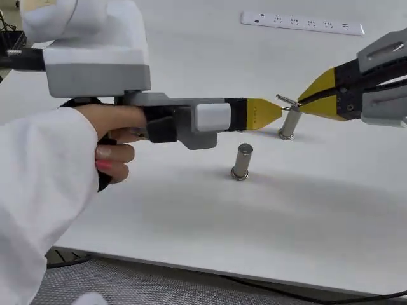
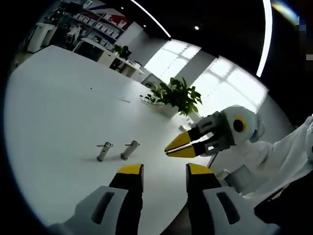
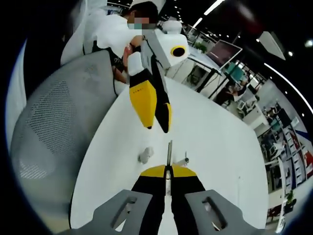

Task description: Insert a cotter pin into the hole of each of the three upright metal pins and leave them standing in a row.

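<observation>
A white sleeve (image 1: 38, 190) and the hand (image 1: 114, 122) in it (closest to the lens) hold the left hand-held gripper (image 1: 270, 112), whose yellow jaws stand apart with nothing between them. Its tip sits just beside the top of the farther metal pin (image 1: 289, 124), upright on the white bench (image 1: 191, 216). The right hand-held gripper (image 1: 303, 100) pinches a cotter pin (image 1: 288, 100) at that pin's top. A nearer metal pin (image 1: 241, 160) stands alone. A power strip (image 1: 302, 23) lies well behind.
</observation>
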A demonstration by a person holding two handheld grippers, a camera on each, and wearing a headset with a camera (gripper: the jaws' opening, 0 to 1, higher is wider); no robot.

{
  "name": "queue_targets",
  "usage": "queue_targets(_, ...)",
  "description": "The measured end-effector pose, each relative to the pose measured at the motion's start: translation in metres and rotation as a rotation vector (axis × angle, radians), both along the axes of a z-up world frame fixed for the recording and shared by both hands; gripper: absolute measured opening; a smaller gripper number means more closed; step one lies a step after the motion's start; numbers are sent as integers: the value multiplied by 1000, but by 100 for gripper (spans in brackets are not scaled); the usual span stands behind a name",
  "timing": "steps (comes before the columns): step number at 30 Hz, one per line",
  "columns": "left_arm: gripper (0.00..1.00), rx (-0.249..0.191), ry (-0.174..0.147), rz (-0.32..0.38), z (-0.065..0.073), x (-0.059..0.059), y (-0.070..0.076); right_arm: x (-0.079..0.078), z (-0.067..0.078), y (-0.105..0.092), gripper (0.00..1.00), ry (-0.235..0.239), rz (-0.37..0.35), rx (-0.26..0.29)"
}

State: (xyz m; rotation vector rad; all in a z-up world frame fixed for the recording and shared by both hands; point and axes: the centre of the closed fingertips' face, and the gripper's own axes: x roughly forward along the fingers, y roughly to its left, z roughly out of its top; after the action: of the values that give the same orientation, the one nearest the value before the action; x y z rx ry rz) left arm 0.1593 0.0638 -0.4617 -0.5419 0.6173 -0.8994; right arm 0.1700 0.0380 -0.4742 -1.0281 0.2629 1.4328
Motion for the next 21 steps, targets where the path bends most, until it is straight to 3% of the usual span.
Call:
queue_targets(4,22,-14,28,-27,-1,-2,-8,-6,-2,4,0,-6,18,2)
queue_targets(10,7,-38,43,-43,0,-5,-15,-10,-3,5,0,-14,28,1)
queue_targets(21,1,-40,82,-38,-6,-4,-13,-16,-2,10,0,-29,51,-7)
